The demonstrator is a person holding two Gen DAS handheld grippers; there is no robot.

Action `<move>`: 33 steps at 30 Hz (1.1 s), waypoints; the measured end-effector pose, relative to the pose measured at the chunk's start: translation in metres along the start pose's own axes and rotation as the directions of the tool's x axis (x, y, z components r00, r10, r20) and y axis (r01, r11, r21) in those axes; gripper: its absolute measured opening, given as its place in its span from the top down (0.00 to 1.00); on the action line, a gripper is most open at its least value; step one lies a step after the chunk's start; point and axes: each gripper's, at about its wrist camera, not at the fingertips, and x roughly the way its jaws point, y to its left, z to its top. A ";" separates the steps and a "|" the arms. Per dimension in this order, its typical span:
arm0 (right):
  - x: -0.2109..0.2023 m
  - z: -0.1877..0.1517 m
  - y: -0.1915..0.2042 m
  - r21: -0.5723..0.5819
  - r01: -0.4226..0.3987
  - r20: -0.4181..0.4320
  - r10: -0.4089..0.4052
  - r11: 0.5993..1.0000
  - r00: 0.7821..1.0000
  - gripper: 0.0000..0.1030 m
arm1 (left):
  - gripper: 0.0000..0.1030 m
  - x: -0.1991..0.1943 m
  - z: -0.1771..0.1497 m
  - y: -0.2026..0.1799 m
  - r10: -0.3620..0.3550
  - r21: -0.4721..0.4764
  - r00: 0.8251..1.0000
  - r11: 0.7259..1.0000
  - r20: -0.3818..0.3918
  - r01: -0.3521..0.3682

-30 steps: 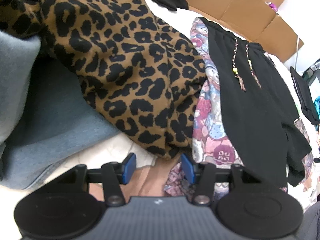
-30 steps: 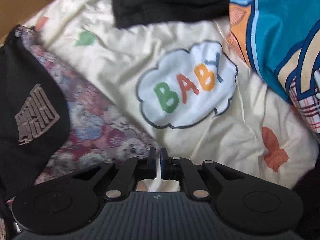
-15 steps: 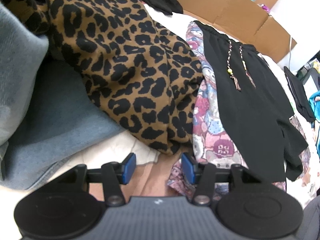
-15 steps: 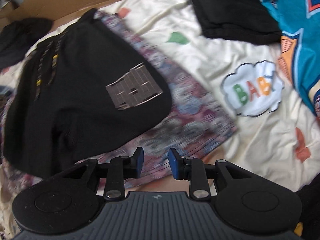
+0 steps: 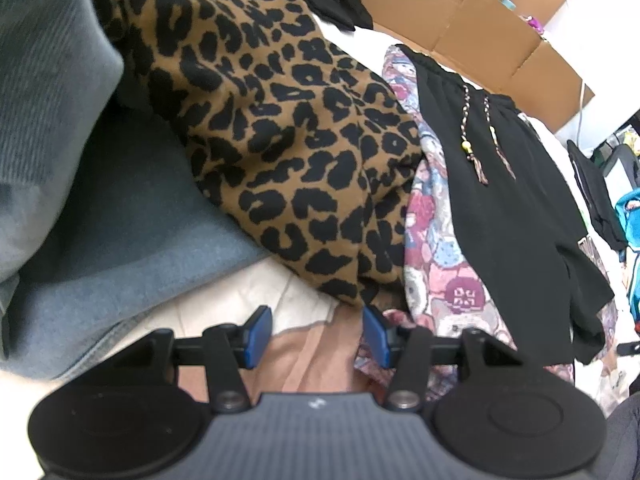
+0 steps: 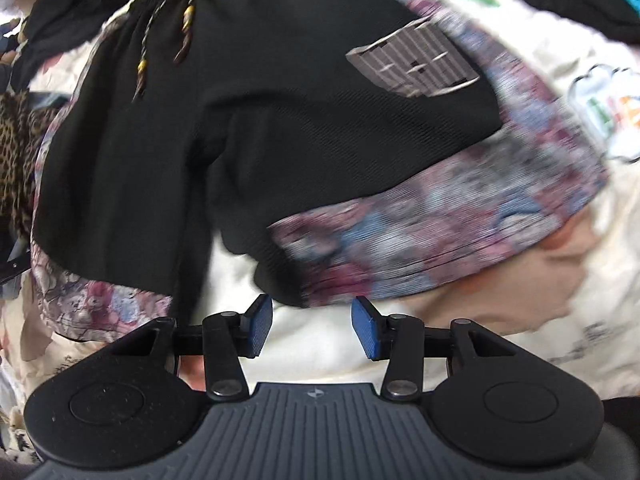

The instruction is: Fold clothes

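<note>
My right gripper (image 6: pixel 312 328) has just been opening its jaws, and now they stand apart with nothing between them, only the cream sheet (image 6: pixel 320 344) below. Just past the fingertips lie the black shorts (image 6: pixel 248 112), flat and a bit ribbed, with two braided cords that end in yellow beads and a grey square patch. Under the shorts sits a flowery cloth (image 6: pixel 440 224) in pink, blue and purple, soft and blurry here.

My left gripper (image 5: pixel 316 336) has its jaws apart too, holding nothing. Only this view shows the fuzzy leopard-print cloth (image 5: pixel 280 140) bunched up past the fingers, and a thick grey-blue cloth (image 5: pixel 120 220) beside the left finger. The black shorts (image 5: pixel 512 220) lie off past the right finger, on the flowery cloth (image 5: pixel 436 264), which looks sharp here. Brown cardboard (image 5: pixel 460 16) stands far behind.
</note>
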 end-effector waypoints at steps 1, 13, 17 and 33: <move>0.005 -0.001 0.004 0.006 -0.001 -0.002 0.001 1.000 1.000 0.50 | 0.49 0.001 0.000 0.000 -0.001 -0.001 1.000 1.000 -0.001 0.001; 0.028 0.008 0.029 0.082 0.026 0.046 -0.030 0.996 0.998 0.46 | 0.49 0.006 0.000 0.005 0.001 -0.012 1.000 1.000 -0.016 -0.001; 0.041 0.011 0.035 0.097 0.079 0.062 -0.085 0.992 0.994 0.45 | 0.49 0.008 -0.001 0.004 0.003 -0.013 1.000 1.000 -0.017 -0.003; -0.019 0.001 0.032 -0.196 0.147 -0.053 -0.161 0.969 0.986 0.93 | 0.49 0.016 -0.008 -0.007 0.001 -0.034 1.000 0.999 -0.006 -0.001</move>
